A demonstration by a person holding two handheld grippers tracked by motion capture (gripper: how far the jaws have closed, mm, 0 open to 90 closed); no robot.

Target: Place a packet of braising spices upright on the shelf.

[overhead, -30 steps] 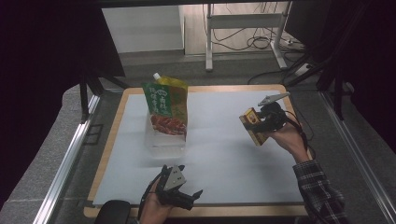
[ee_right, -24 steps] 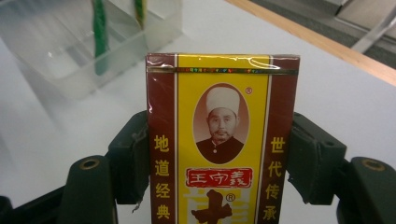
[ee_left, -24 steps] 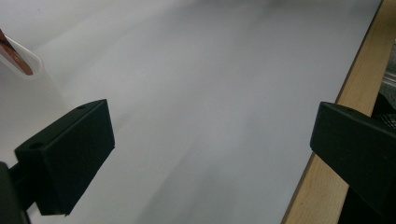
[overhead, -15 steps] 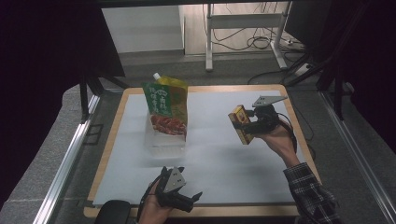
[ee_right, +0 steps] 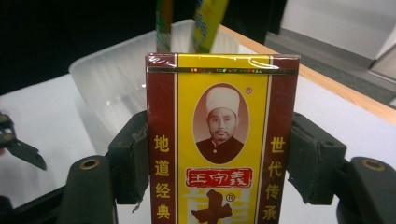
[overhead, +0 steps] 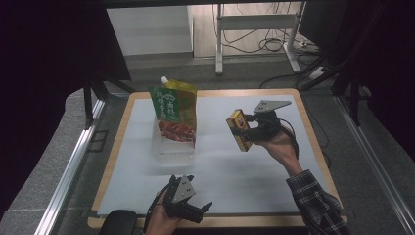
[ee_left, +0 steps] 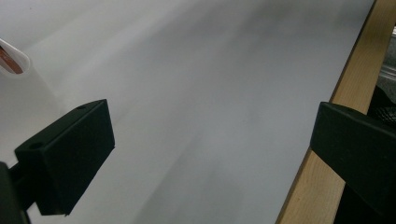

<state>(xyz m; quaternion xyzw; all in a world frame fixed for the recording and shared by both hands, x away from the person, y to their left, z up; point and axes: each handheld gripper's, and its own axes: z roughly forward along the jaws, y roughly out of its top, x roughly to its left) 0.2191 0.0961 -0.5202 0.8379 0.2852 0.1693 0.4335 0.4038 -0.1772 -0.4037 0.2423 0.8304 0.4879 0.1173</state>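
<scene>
My right gripper (overhead: 247, 131) is shut on a flat yellow and dark red box (overhead: 239, 129), held in the air over the right half of the white board (overhead: 220, 166). In the right gripper view the box (ee_right: 219, 140) stands upright between the two pads (ee_right: 130, 158). A clear plastic tray (overhead: 172, 147) sits at the board's left middle, with a green and yellow spouted pouch (overhead: 173, 110) standing in it. The tray (ee_right: 121, 79) lies just beyond the box. My left gripper (overhead: 195, 208) rests open at the board's near edge, its jaws (ee_left: 65, 158) wide apart over bare white surface.
The board has a wooden rim (overhead: 215, 93) and lies on a grey table (overhead: 63, 166). A metal rail (overhead: 68, 166) runs along the left side. Behind the table stand a metal frame (overhead: 254, 29) and floor cables (overhead: 274, 44).
My right gripper has carried the box leftward and a little forward, toward the tray. The left gripper has stayed in place.
</scene>
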